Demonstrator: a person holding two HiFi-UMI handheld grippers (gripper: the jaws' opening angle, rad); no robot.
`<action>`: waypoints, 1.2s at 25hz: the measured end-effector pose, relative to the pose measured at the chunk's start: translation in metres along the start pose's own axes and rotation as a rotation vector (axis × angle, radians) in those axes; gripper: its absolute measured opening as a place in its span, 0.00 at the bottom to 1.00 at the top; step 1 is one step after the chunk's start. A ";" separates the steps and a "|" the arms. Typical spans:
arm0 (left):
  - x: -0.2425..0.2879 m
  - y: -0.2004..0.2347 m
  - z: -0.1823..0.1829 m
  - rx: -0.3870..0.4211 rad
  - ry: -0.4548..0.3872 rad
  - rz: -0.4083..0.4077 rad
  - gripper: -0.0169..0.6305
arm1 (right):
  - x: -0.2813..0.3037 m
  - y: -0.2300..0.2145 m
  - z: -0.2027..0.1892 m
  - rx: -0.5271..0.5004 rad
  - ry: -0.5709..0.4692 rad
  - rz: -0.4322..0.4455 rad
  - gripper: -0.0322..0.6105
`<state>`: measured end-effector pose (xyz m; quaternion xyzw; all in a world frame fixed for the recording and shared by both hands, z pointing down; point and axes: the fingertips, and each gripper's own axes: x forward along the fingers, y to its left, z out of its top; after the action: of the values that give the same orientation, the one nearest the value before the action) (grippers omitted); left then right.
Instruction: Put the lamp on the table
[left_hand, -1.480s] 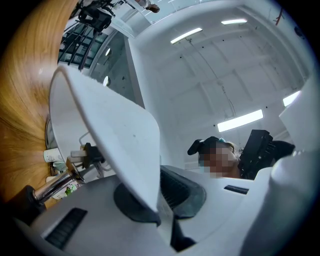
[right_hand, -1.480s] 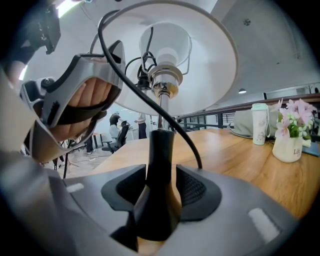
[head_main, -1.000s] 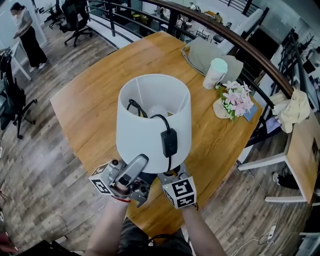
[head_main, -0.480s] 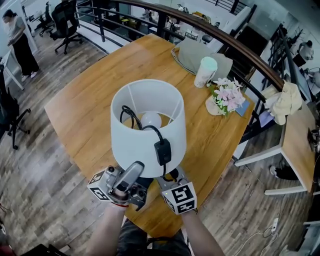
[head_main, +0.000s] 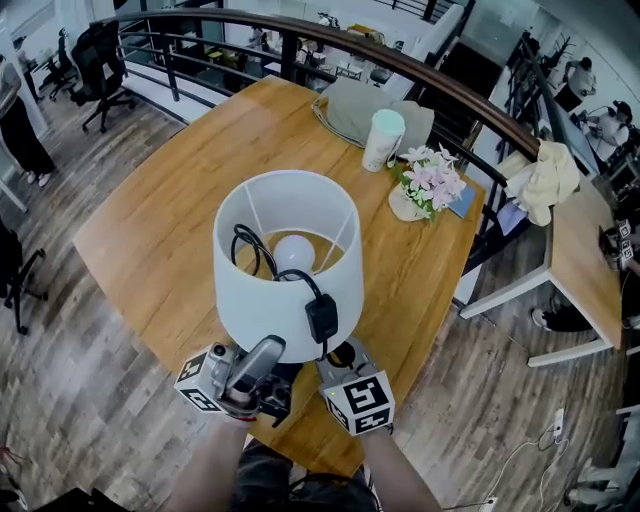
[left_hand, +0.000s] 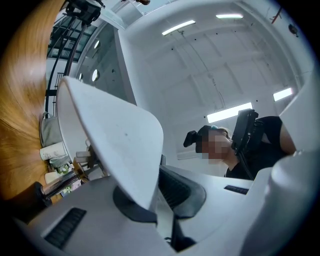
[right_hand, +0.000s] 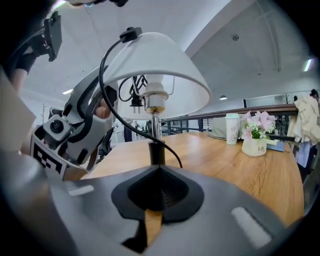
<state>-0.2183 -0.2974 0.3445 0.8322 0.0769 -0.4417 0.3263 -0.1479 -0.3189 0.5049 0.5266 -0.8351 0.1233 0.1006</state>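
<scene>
Over the near edge of the wooden table by the railing, you hold the lamp upright: your left gripper clamps its shade, your right gripper sits closed just before the stem

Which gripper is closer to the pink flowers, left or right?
Right. The right gripper, shut by the lamp stem, is on the side toward the flowers; the left gripper, shut on the lampshade rim, sits farther left of them.
</scene>
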 end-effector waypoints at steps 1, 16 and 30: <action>-0.001 -0.001 -0.001 -0.001 0.003 -0.001 0.03 | -0.002 0.001 0.001 0.006 -0.006 -0.006 0.06; -0.015 -0.004 -0.015 0.019 0.050 -0.015 0.05 | -0.009 0.027 -0.003 0.005 -0.032 0.043 0.06; -0.022 -0.011 -0.025 0.068 0.007 0.027 0.09 | -0.027 0.040 0.008 -0.032 -0.034 0.106 0.06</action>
<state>-0.2192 -0.2705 0.3667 0.8453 0.0520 -0.4367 0.3035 -0.1727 -0.2819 0.4856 0.4819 -0.8653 0.1062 0.0877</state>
